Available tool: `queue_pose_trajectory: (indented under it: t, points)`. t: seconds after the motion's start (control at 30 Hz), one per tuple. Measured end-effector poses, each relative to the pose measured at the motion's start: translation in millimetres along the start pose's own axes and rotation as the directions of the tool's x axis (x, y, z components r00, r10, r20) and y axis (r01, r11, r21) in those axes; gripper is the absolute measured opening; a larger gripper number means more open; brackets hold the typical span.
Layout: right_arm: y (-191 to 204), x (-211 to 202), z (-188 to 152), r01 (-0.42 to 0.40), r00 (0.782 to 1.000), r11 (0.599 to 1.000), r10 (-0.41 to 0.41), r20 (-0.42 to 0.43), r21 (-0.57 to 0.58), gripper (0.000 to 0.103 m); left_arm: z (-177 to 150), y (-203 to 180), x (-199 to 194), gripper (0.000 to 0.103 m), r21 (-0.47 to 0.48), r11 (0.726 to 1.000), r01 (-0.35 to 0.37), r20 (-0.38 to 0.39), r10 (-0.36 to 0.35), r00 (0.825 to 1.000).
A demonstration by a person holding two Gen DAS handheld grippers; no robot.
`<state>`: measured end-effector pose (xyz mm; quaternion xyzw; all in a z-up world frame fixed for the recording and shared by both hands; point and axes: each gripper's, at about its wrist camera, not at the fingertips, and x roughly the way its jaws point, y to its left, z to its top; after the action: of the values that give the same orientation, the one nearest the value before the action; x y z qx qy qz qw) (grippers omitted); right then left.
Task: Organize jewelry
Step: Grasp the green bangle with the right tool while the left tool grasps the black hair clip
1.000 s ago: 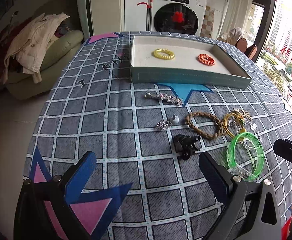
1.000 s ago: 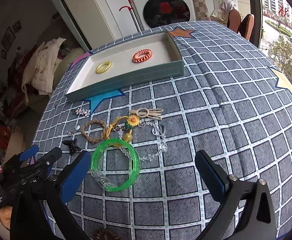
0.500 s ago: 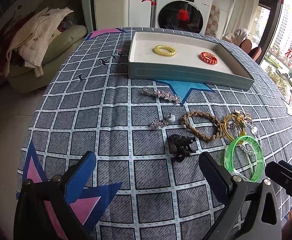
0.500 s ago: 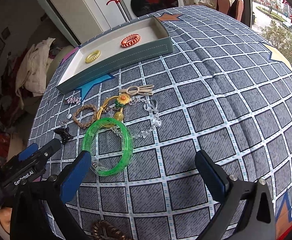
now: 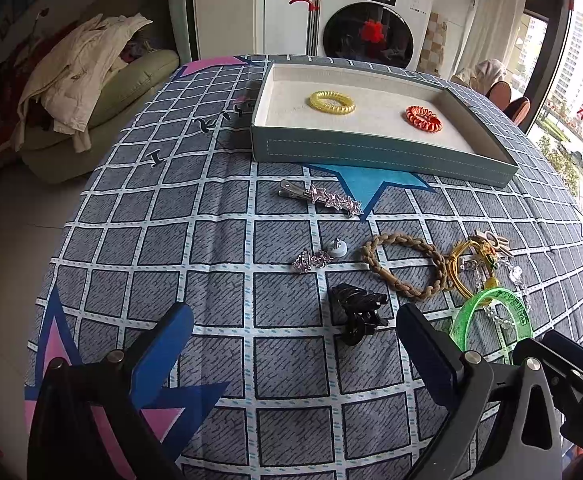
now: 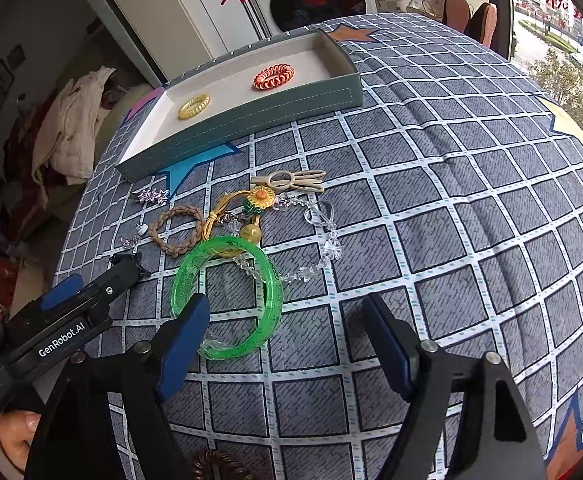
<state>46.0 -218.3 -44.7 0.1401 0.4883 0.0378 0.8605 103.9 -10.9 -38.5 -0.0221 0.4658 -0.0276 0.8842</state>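
A teal tray [image 5: 379,152] [image 6: 251,120] at the table's far side holds a yellow coil tie [image 5: 331,102] and an orange coil tie [image 5: 423,118]. Loose on the cloth lie a green bangle [image 6: 227,296] [image 5: 491,316], a black claw clip [image 5: 357,310], a braided brown ring [image 5: 405,266], a star hair clip [image 5: 323,198], a sunflower tie [image 6: 261,196] and a crystal chain [image 6: 323,248]. My left gripper [image 5: 291,340] is open, just short of the claw clip. My right gripper [image 6: 283,332] is open above the bangle's near edge.
A small silver charm [image 5: 311,258] and a beige clip [image 6: 291,180] also lie on the checked cloth. A brown coil tie [image 6: 215,466] sits at the near edge. A sofa with clothes [image 5: 83,80] stands left; a washing machine [image 5: 367,28] stands behind.
Both grippers have moved forward and lower toward the jewelry pile; the right gripper has come over the green bangle. Both stay open and empty.
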Motion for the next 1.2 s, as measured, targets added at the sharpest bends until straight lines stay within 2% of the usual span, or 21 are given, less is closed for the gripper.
queue_pose_trajectory:
  t: [0.1,0.17,0.3,0.37,0.53,0.57,0.63,0.7,0.73,0.83,0.87,1.07,1.2]
  points:
    - [5.0,3.1,0.6,0.010,1.000,1.000,-0.011,-0.004,-0.022,0.071,0.4,-1.1,3.7,0.103,0.004,1.000,0.005,-0.013,-0.005,1.000]
    - [8.2,4.6,1.1,0.021,1.000,0.999,-0.021,-0.005,-0.042,0.068,0.2,-2.7,5.3,0.096,0.011,1.000,-0.001,-0.014,0.001,1.000]
    - [14.1,7.2,0.8,0.048,0.999,0.996,-0.049,-0.004,-0.081,0.063,-1.8,-3.8,7.3,0.094,0.019,1.000,-0.005,-0.019,0.006,1.000]
    - [17.0,7.9,-0.8,0.065,0.998,0.992,-0.066,-0.001,-0.104,0.062,-2.8,-4.0,8.1,0.084,0.025,1.000,-0.007,-0.020,0.008,1.000]
    - [23.1,10.2,-3.5,0.106,0.994,0.982,-0.106,0.008,-0.159,0.061,-3.8,-4.3,8.0,0.084,0.036,0.999,-0.011,-0.014,0.012,1.000]
    - [23.7,10.2,-4.1,0.114,0.993,0.979,-0.113,0.011,-0.168,0.060,-3.8,-4.6,7.5,0.077,0.038,0.999,-0.011,-0.010,0.011,1.000]
    - [24.7,10.0,-5.2,0.126,0.992,0.975,-0.126,0.016,-0.185,0.053,-4.1,-5.3,6.2,0.071,0.049,0.999,-0.009,-0.004,0.009,1.000]
    - [25.1,9.5,-5.8,0.132,0.991,0.971,-0.131,0.018,-0.198,0.042,-4.2,-5.6,5.4,0.067,0.053,0.999,-0.003,-0.001,0.003,1.000]
    - [25.2,9.1,-6.2,0.132,0.991,0.970,-0.131,0.018,-0.203,0.040,-4.3,-6.0,4.8,0.056,0.058,0.998,-0.001,0.003,0.001,1.000]
    - [25.5,8.5,-6.9,0.136,0.991,0.968,-0.135,0.022,-0.213,0.034,-4.2,-6.0,3.8,0.052,0.067,0.998,0.013,0.004,-0.013,1.000]
    - [25.9,8.3,-7.2,0.137,0.990,0.967,-0.136,0.023,-0.217,0.031,-4.4,-5.6,3.2,0.045,0.068,0.998,0.016,0.006,-0.017,1.000]
    - [25.1,7.1,-8.1,0.135,0.991,0.967,-0.132,0.030,-0.216,0.011,-4.1,4.7,0.5,0.045,0.032,0.997,0.072,-0.004,-0.072,0.997]
    - [14.7,4.6,-6.5,0.086,0.996,0.983,-0.083,0.022,-0.164,0.009,-4.8,12.2,-2.9,0.045,0.018,0.995,0.095,-0.002,-0.095,0.995]
